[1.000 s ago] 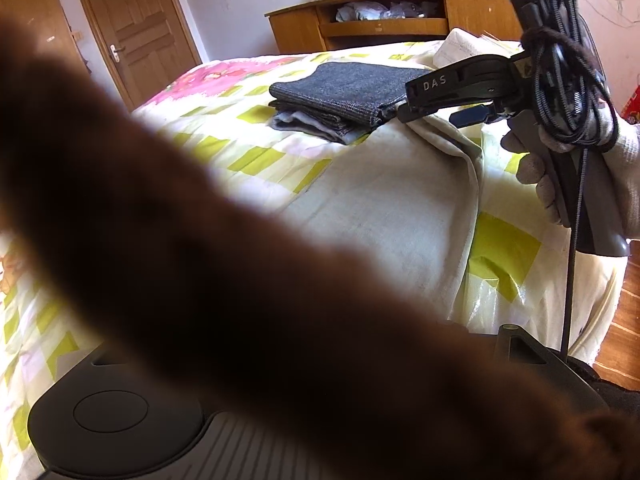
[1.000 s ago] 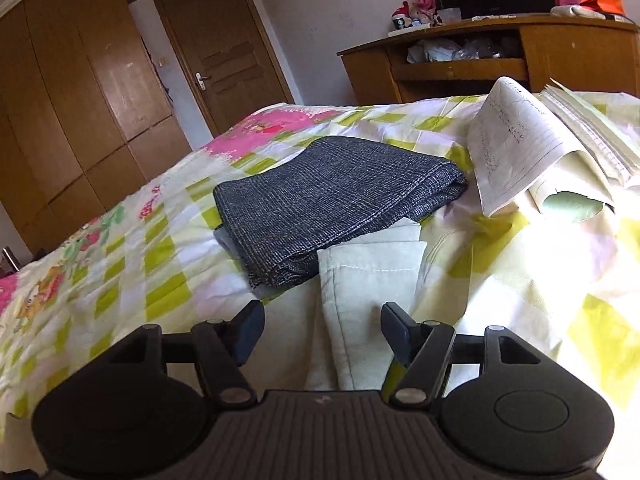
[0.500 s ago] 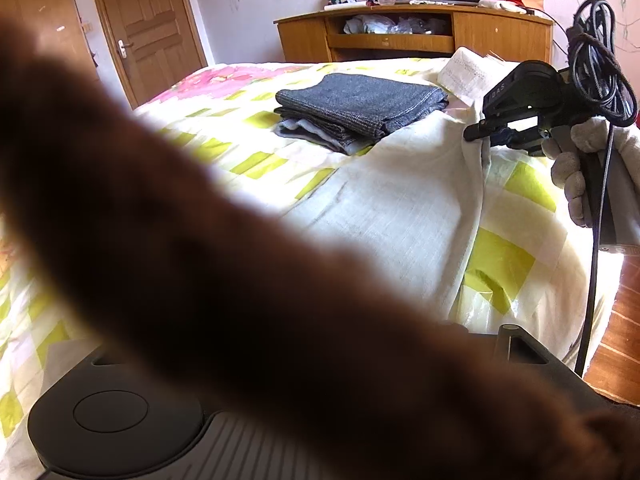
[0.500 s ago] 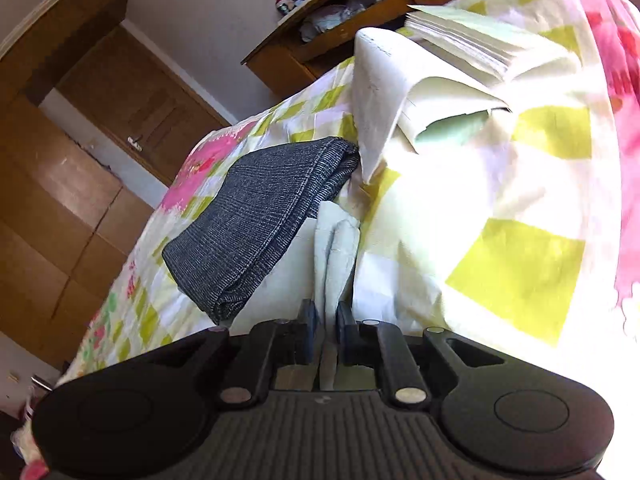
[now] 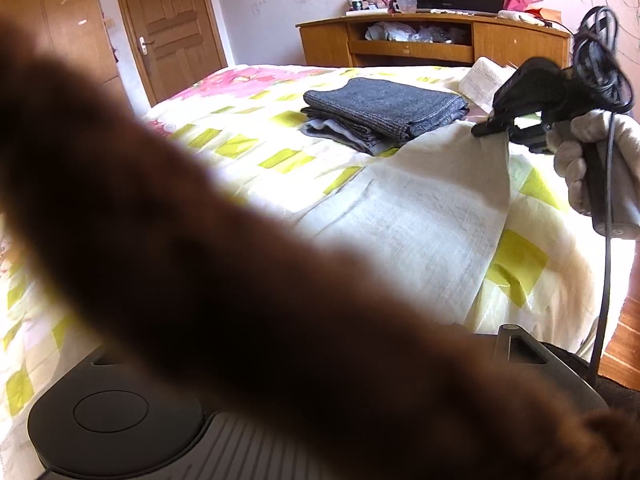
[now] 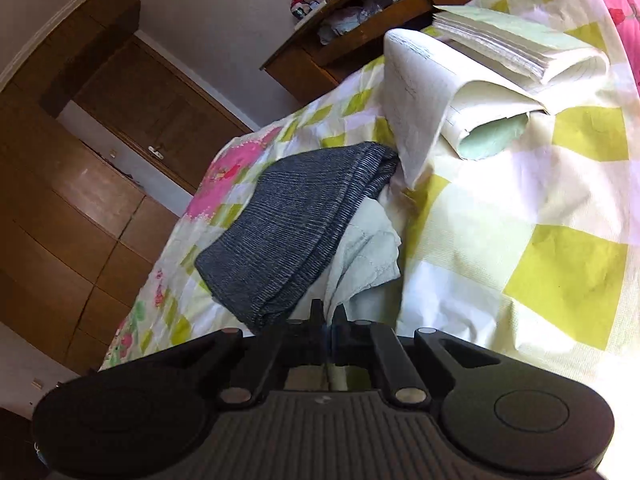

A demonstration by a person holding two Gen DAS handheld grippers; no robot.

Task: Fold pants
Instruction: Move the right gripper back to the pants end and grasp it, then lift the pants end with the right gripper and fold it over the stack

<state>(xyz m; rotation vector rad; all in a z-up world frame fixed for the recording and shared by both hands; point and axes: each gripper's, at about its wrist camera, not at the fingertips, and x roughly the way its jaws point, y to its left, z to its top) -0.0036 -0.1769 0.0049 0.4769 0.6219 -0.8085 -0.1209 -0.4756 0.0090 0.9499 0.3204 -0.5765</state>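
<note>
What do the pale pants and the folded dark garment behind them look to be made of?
Pale pants: apparently thin, matte woven cloth, linen or cotton; a fine crinkled weave shows. The right gripper is shut on their edge. Dark folded garment: thicker grey woven or knit fabric with fine ribbed lines; which, I cannot tell.

The pants (image 5: 420,216) lie spread on the bed (image 5: 248,152) in front of me, their far corner pinched in my right gripper (image 6: 327,316). Just behind that corner sits a folded stack of clothes (image 5: 384,114), touching the pants. To its right lies a pile of papers (image 6: 492,64). A desk (image 5: 424,42) stands behind the bed, and a door (image 5: 168,28) to the left.
</note>
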